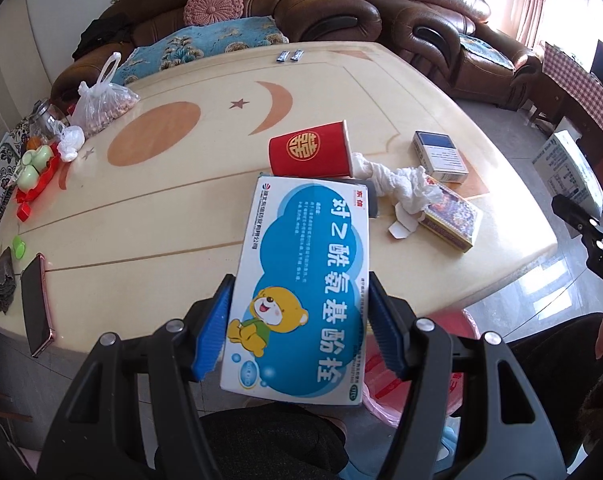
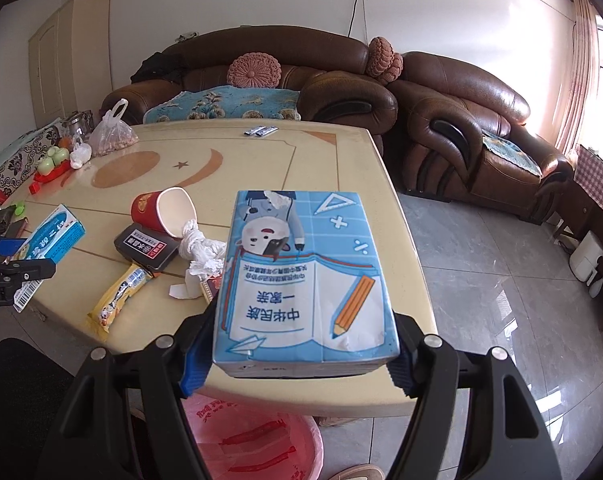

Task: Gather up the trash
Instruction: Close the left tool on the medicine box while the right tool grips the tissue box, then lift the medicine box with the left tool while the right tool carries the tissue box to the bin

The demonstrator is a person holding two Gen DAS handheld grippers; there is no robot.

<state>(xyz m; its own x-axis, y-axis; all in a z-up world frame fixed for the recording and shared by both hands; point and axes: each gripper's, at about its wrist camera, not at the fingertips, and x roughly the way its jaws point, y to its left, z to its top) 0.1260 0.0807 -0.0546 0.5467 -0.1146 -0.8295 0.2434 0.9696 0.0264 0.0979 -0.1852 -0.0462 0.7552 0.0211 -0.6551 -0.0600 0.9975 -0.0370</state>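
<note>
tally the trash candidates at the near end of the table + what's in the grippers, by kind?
Boxes: 4 — medicine box in left hand-held gripper, blue-white box, patterned box, black box
Tissue packs: 1 — tissue pack in right hand-held gripper
Cups: 1 — red cup, tipped over
Crumpled tissue: 1
Snack wrappers: 1, yellow
Total: 8

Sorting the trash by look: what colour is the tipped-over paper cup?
Red with a gold emblem, white inside; clearest in the left wrist view.
</note>
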